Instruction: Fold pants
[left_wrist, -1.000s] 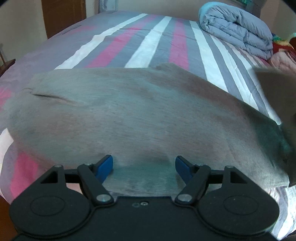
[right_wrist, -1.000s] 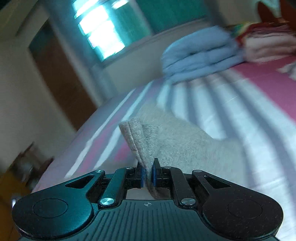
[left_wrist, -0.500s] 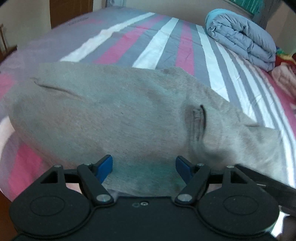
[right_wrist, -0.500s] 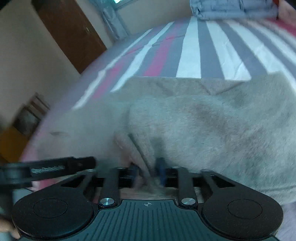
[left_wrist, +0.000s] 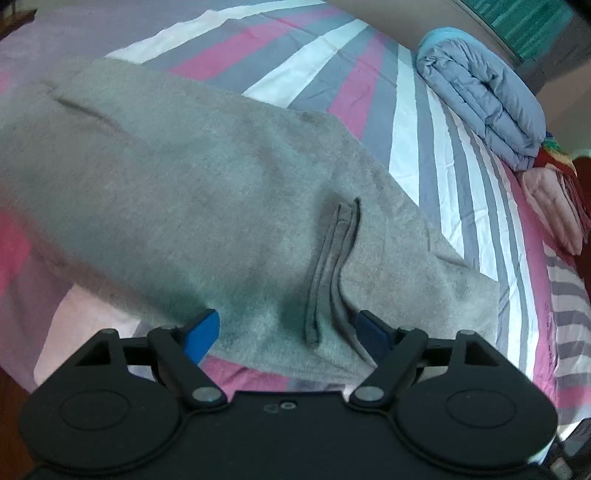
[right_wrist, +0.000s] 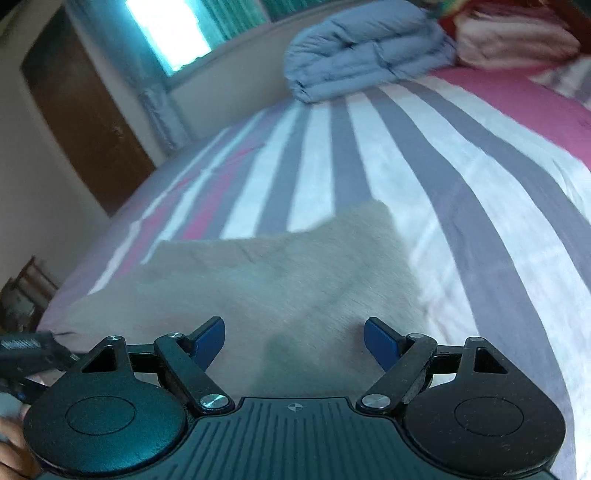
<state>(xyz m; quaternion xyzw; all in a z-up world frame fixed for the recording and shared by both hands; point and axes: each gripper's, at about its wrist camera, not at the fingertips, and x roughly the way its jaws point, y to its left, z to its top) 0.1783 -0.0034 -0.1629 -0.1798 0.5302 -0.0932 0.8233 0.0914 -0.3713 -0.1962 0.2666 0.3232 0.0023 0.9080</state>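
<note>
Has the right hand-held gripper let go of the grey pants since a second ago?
Yes. The right hand-held gripper was shut on the pants; now open, it has backed toward the near bed edge, away from the blue quilt.

No legible text showing anywhere. A black bar (right_wrist: 26, 345) at the left edge of the right wrist view is carrying pale lettering, but it's too blurred to read. No brands, nos. or signs elsewhere.
</note>
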